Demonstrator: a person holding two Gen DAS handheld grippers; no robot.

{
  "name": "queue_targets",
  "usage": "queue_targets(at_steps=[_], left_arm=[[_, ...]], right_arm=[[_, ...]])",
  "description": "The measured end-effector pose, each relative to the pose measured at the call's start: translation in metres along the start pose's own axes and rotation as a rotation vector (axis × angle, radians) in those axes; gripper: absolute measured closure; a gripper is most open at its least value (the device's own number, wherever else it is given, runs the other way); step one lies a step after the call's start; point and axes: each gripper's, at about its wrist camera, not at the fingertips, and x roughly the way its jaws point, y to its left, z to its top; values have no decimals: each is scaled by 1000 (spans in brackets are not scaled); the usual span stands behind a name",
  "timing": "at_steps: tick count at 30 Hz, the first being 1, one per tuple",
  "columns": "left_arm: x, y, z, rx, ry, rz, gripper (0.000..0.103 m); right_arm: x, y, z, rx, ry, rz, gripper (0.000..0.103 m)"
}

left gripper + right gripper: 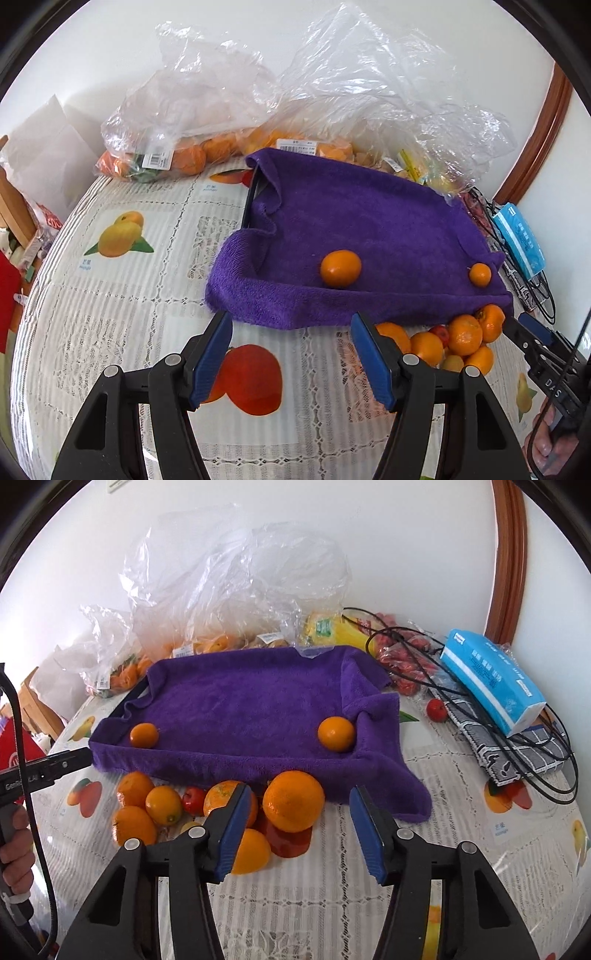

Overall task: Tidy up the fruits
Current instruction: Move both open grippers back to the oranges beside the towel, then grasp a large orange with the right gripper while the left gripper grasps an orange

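Behind the purple towel [255, 705], plastic bags [221, 583] crowd the wall

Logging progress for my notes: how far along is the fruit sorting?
Early. Two oranges lie on the purple towel-lined tray. Both the left gripper and right gripper are open, holding nothing. A pile of loose oranges waits on the tablecloth before the tray.
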Motion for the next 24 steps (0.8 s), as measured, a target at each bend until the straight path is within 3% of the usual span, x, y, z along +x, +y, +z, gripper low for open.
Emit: queue_targets(at_steps=[11, 14, 17, 24], left_arm=[[7, 11, -1, -56, 18, -40, 36], [10, 9, -3, -46, 26, -45, 36], [11, 2, -6, -20, 22, -46, 36], [17, -24, -11, 24, 50, -153, 36]], right_arm=[[44, -4, -5, 50, 94, 1, 48], [46, -8, -4, 76, 93, 42, 59], [41, -7, -5, 69, 74, 41, 59], [18, -7, -7, 47, 1, 49, 59]])
